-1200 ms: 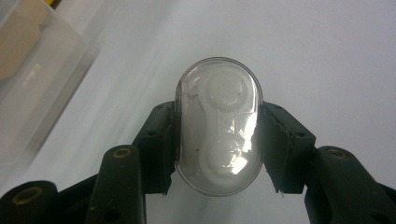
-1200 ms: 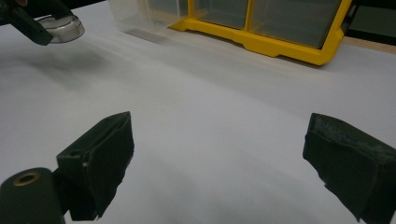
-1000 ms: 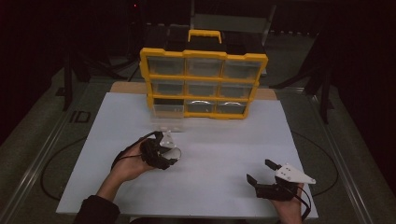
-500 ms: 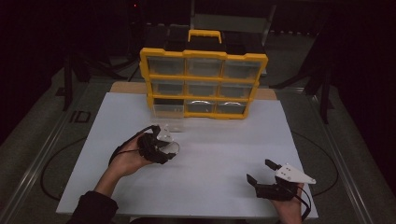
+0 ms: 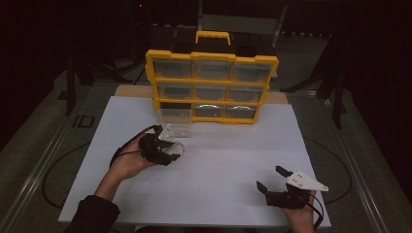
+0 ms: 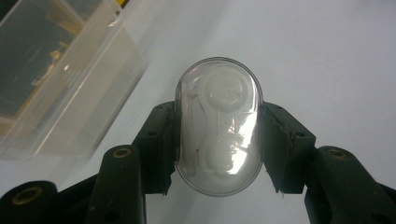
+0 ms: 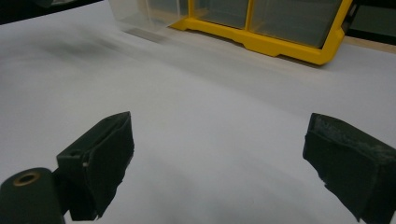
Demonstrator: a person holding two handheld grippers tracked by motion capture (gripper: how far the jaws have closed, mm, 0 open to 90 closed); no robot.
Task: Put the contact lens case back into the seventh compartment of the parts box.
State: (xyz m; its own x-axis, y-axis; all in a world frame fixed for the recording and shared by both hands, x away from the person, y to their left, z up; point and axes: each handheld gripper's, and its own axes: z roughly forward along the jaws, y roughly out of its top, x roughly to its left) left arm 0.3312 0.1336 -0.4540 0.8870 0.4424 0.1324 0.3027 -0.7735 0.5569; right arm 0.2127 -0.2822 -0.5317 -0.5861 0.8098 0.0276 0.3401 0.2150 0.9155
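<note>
- yellow drawer organizer [image 5: 212, 82] with carry handle [image 5: 213, 35], at the white tabletop's [image 5: 218, 160] far edge
- clear drawer [image 5: 175, 116] pulled out, bottom left

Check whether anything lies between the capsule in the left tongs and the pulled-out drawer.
Nothing visible does. The left tongs are shut on the clear capsule, and the open drawer at the yellow organizer's bottom left sits just beyond it, with bare white table between. The right tongs rest open, far off.
</note>
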